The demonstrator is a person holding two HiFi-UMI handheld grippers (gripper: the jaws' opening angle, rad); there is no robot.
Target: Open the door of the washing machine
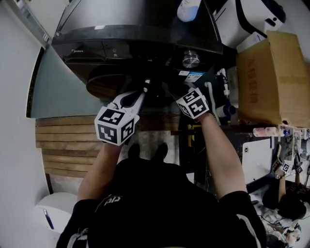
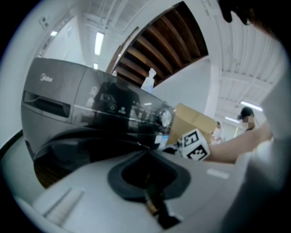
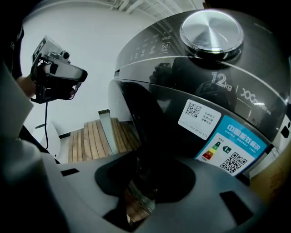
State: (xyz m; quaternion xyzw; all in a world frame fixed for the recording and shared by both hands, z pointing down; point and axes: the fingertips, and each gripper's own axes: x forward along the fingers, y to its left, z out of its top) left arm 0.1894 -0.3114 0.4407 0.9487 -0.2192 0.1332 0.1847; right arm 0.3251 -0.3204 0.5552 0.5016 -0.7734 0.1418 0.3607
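Head view, looking steeply down on a dark grey front-loading washing machine. Round dark door on the washing machine's front, below the control panel, bulging toward the camera. Reaching up to the door's right edge: left gripper, with right gripper just beside it, nearer the washing machine's silver dial.

Seen along the left gripper: jaws pressed together, holding nothing, tips close to the washing machine's front. Seen along the right gripper: jaws partway apart and clamped on the door by its edge, the shiny rim filling the gap between them. Higher on the washing machine's panel, the dial and a blue energy label.

On top of the washing machine, a white bottle. Right of the washing machine, a cardboard box. Left of it, wooden slats.
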